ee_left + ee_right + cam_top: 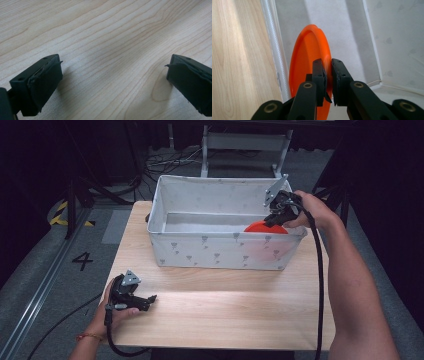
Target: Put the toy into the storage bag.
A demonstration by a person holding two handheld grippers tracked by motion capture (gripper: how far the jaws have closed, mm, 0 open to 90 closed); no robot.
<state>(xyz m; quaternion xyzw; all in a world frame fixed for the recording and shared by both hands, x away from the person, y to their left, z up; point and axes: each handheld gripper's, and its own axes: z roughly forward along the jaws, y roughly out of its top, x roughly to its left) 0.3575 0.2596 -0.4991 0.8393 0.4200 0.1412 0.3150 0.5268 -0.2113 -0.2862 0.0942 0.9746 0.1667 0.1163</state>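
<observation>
1. High view: a light wooden table (225,310) carries a white fabric bin (220,251) printed with small grey marks, set toward 12 o'clock on the tabletop.
2. High view: the right gripper (275,218) is held in the person's right hand (311,209) over the bin's corner at about 2 o'clock; it pinches the upper edge of an orange plate (260,227), which stands on edge inside the bin, against the near wall at its right end.
3. High view: the left gripper (148,300) lies low over the table at about 8 o'clock, held by the left hand (112,317), its tips pointing toward 3 o'clock, well apart from the bin. A black cable (319,285) runs down along the right forearm.
4. Left gripper view: the left gripper (113,82) has its two black padded jaws spread wide, one at 8 o'clock and one at 4 o'clock, with nothing but bare table grain (105,37) between them.
5. Right gripper view: the right gripper (329,75) has its jaws clamped on the rim of the orange plate (308,57), one jaw on each face. The plate stands upright just beside the bin's rolled white edge (274,50), with table wood at 9 o'clock and the bin's grey floor (327,22) at 12 o'clock.
</observation>
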